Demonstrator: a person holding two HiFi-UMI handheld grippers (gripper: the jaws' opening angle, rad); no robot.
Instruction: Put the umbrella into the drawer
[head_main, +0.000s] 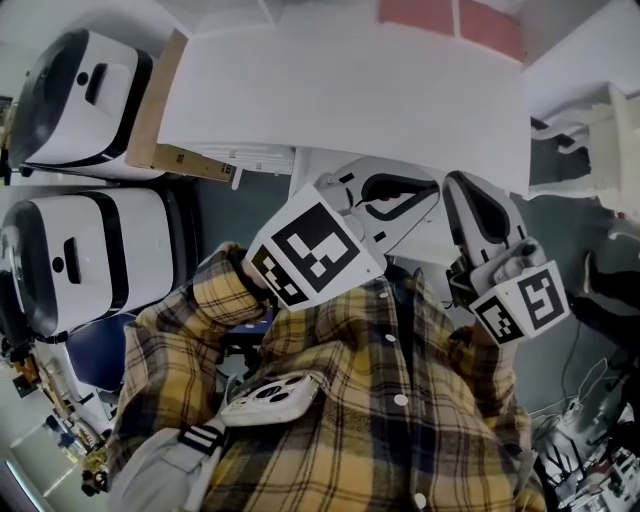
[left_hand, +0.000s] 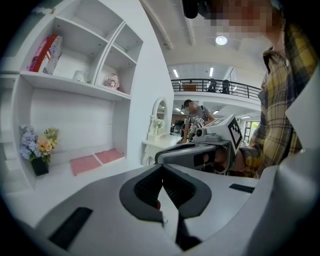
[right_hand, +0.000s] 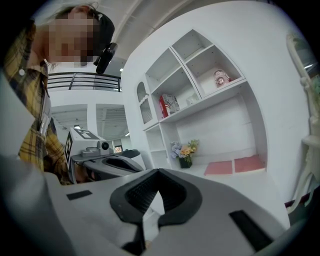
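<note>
In the head view, a person in a yellow checked shirt (head_main: 380, 400) stood in front of a white worktop (head_main: 340, 100). The left tongs (head_main: 425, 190) and the right tongs (head_main: 463, 183) were held close together above the chest, both pointing toward the worktop's front edge. Each carried its cube with square markers. Two white-and-black machines (head_main: 80, 260) stood at the left of the view, one behind the other, and a cardboard box (head_main: 165, 100) lay beside the worktop. Two pink mats (head_main: 450, 20) lay at the far side of the worktop.

In the left gripper view, the left tongs were together – the dark pads met at the tip, with nothing between them. Beyond them the right tongs appeared from the side, near the person's sleeve. A white shelf unit (left_hand: 75, 85) rose over the worktop; a small pot of flowers (left_hand: 37, 147) stood at its back wall, near the mats.

In the right gripper view, the right tongs were also together and empty. The same shelf unit, the flowers and the mats showed behind them.

Where the umbrella lay – no view let one tell.
</note>
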